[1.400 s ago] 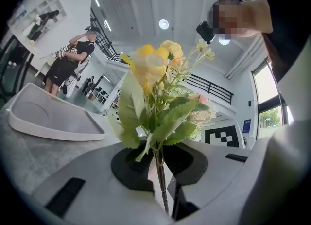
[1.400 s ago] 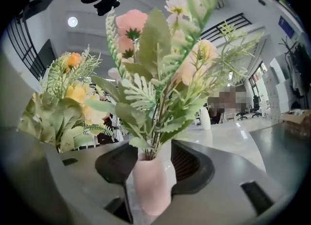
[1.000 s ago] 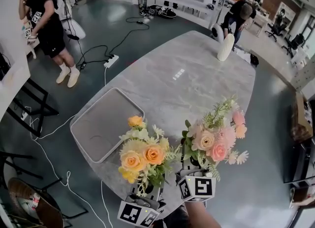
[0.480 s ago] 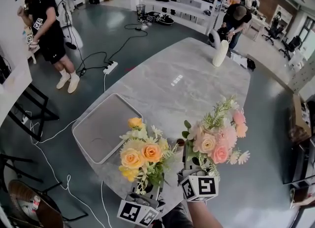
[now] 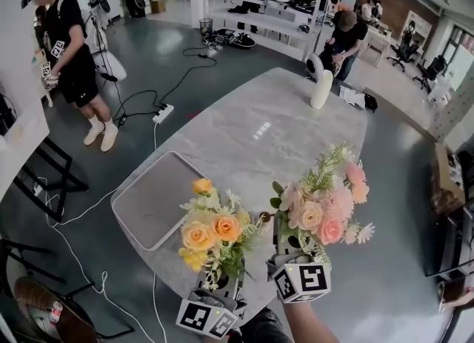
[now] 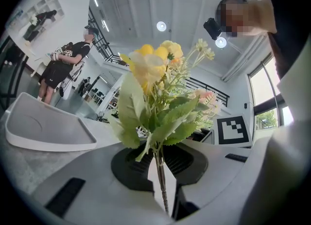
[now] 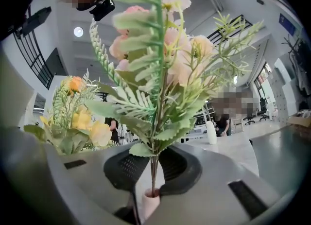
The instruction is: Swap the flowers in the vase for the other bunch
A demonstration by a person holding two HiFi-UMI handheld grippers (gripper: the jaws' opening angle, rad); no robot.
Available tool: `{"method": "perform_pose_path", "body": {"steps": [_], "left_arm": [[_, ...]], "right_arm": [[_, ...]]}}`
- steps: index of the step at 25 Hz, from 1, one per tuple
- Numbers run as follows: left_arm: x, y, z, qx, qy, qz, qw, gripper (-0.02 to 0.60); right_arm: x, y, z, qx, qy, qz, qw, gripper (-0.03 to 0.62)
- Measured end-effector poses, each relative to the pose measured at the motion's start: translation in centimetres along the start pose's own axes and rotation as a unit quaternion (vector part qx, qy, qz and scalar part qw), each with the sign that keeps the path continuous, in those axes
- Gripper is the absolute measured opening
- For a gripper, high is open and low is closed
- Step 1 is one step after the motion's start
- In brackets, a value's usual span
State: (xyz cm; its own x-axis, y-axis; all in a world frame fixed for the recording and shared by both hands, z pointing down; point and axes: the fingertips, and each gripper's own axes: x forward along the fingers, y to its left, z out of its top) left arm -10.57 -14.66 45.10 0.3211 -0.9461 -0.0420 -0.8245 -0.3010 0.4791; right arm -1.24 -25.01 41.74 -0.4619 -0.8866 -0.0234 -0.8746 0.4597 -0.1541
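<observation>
- Left hand-held gripper (image 5: 221, 287): low at the near edge of the head view, pointing level, marker cube towards the camera. Jaws nearly together, pinched on the thin stems of the orange-yellow bunch (image 5: 211, 232), which stands upright.
- Right hand-held gripper (image 5: 286, 251): just beside the left one, also level. Jaws have just been closing and clamp the stem of the pink bunch (image 5: 324, 204), upright.
- Right forearm (image 5: 305, 325): bare, running back from its gripper to the lower edge.
</observation>
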Motion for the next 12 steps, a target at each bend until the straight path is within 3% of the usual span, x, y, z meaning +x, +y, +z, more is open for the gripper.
{"method": "perform_pose_path", "body": {"steps": [12], "left_arm": [[-0.4,0.2,1.6,0.003,-0.009,-0.006,0.9999,0.060]], "right_arm": [[-0.7,0.8,2.8,0.007,-0.014,0.002,1.000,0.069]]}}
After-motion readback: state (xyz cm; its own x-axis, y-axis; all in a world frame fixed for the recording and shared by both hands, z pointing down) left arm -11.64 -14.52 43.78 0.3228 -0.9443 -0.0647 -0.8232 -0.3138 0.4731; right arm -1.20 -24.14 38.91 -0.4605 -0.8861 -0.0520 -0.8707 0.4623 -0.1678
